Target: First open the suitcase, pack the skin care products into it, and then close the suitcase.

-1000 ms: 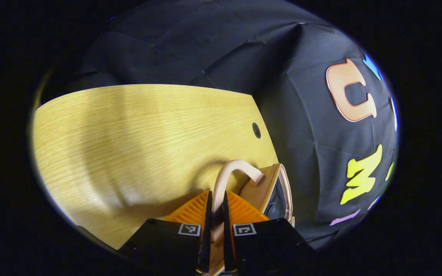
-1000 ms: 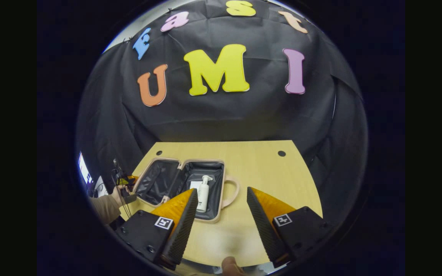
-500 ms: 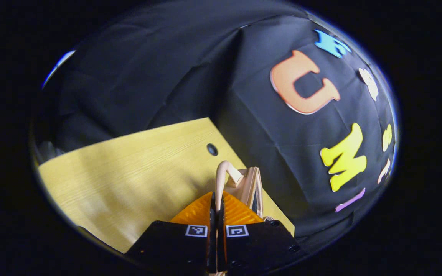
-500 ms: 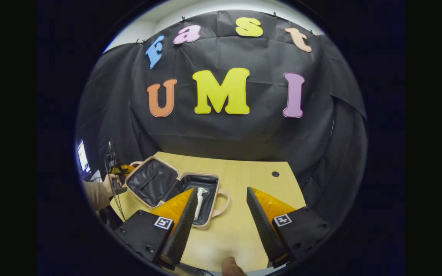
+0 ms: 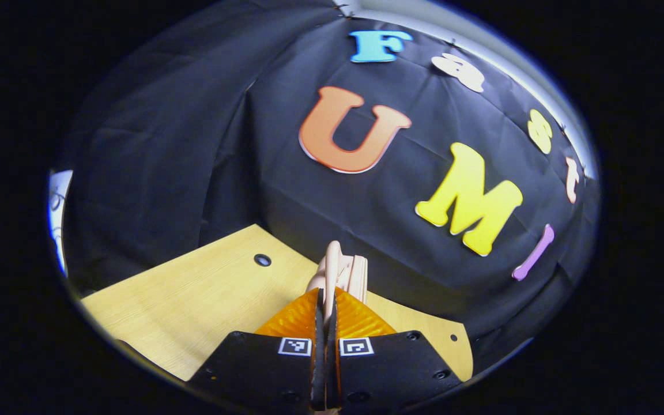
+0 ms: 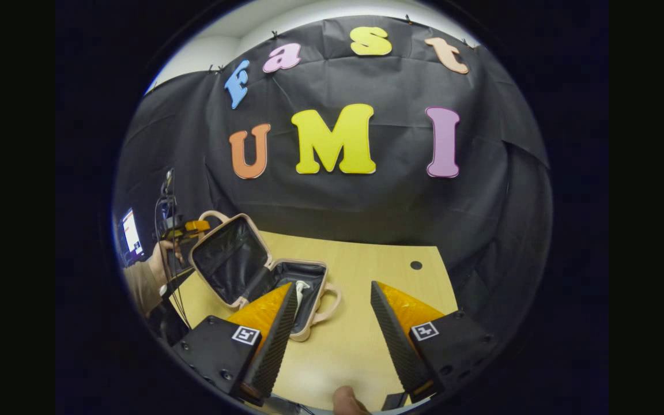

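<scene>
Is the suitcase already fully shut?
No. In the right gripper view the suitcase stands partly open, its lid raised at an angle, with a white bottle lying in the bottom half.

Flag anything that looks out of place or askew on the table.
Nothing stands out. The suitcase lid stands half raised because the left tongs hold its handle; the bottle lies inside, and the right tongs are open.

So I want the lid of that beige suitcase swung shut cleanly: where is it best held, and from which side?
Hold the beige loop handle on the raised lid's free edge, coming from the lid's outer side. That handle is thin and stands clear of the shell, so two fingers close on it. The left tool is shut on it now, far from the hinge.
</scene>
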A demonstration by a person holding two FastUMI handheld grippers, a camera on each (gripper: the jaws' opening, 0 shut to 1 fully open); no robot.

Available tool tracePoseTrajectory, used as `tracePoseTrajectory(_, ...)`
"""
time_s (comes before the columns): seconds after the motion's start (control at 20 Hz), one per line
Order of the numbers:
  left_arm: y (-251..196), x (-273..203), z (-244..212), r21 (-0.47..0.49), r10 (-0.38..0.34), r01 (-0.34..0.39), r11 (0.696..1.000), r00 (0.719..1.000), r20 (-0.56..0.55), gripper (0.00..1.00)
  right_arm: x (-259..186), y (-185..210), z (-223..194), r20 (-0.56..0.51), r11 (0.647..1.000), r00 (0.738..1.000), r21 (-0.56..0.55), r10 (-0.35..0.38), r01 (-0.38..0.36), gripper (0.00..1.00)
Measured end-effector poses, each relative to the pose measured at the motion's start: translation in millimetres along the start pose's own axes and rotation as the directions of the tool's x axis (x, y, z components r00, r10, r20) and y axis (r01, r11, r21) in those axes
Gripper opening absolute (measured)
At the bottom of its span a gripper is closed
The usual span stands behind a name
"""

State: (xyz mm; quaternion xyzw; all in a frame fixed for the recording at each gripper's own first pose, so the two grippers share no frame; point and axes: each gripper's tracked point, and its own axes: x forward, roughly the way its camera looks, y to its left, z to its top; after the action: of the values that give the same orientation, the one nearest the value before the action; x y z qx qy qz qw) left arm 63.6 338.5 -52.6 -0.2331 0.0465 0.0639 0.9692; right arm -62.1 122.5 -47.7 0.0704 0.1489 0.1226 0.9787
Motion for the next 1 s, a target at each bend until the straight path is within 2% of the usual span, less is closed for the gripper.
tracePoseTrajectory(0.1, -47, -8, -9, 0.098, -0.009, 0.006, 0.995, 1.000, 0.022, 0.04, -3, -11, -4, -0.001, 1.000, 1.000, -0.017, 0.018, -0.018, 0.73)
tracePoseTrajectory(0.15, -72, -11, -19, 0.123, -0.016, 0.013, 0.992, 1.000, 0.023, 0.04, -6, -21, -4, 0.005, 0.999, 1.000, -0.032, 0.027, -0.027, 0.77)
tracePoseTrajectory(0.3, -126, -13, -45, 0.141, -0.047, 0.045, 0.989, 0.999, 0.015, 0.04, -9, -37, -7, 0.009, 0.998, 0.999, -0.042, 0.047, -0.046, 0.77)
tracePoseTrajectory(0.55, -186, -8, -101, 0.246, -0.049, 0.052, 0.968, 0.999, -0.018, 0.04, -10, -68, -22, -0.012, 0.998, 0.998, -0.035, 0.055, -0.056, 0.77)
tracePoseTrajectory(0.6, -197, -6, -114, 0.259, -0.053, 0.059, 0.964, 0.998, -0.029, 0.04, -11, -74, -24, -0.015, 0.998, 0.998, -0.030, 0.056, -0.056, 0.72)
tracePoseTrajectory(0.65, -210, -3, -135, 0.275, -0.056, 0.069, 0.959, 0.997, -0.055, 0.04, -12, -82, -25, -0.015, 0.998, 0.999, -0.028, 0.051, -0.051, 0.77)
tracePoseTrajectory(0.7, -222, 2, -154, 0.292, -0.059, 0.079, 0.953, 0.995, -0.079, 0.04, -13, -89, -26, -0.011, 0.998, 0.999, -0.027, 0.049, -0.049, 0.77)
tracePoseTrajectory(0.75, -231, 6, -172, 0.336, -0.050, 0.079, 0.939, 0.994, -0.095, 0.04, -13, -93, -27, -0.012, 0.999, 0.999, -0.031, 0.043, -0.044, 0.77)
tracePoseTrajectory(0.8, -237, 9, -184, 0.379, -0.042, 0.078, 0.922, 0.994, -0.100, 0.04, -11, -96, -27, -0.012, 0.999, 0.999, -0.032, 0.042, -0.042, 0.72)
tracePoseTrajectory(0.85, -244, 15, -204, 0.442, -0.028, 0.075, 0.894, 0.993, -0.113, 0.04, -10, -101, -28, -0.014, 0.999, 0.999, -0.033, 0.036, -0.037, 0.77)
tracePoseTrajectory(0.9, -246, 21, -224, 0.490, 0.007, 0.059, 0.870, 0.991, -0.131, 0.04, -6, -106, -28, -0.020, 0.999, 0.999, -0.025, 0.030, -0.031, 0.77)
tracePoseTrajectory(0.95, -246, 23, -238, 0.512, 0.027, 0.049, 0.858, 0.990, -0.141, 0.04, -6, -110, -26, -0.019, 1.000, 0.999, -0.016, 0.027, -0.027, 0.77)
tracePoseTrajectory(1.0, -247, 25, -251, 0.529, 0.046, 0.043, 0.847, 0.987, -0.154, 0.04, -5, -114, -24, -0.016, 1.000, 1.000, -0.012, 0.020, -0.020, 0.72)
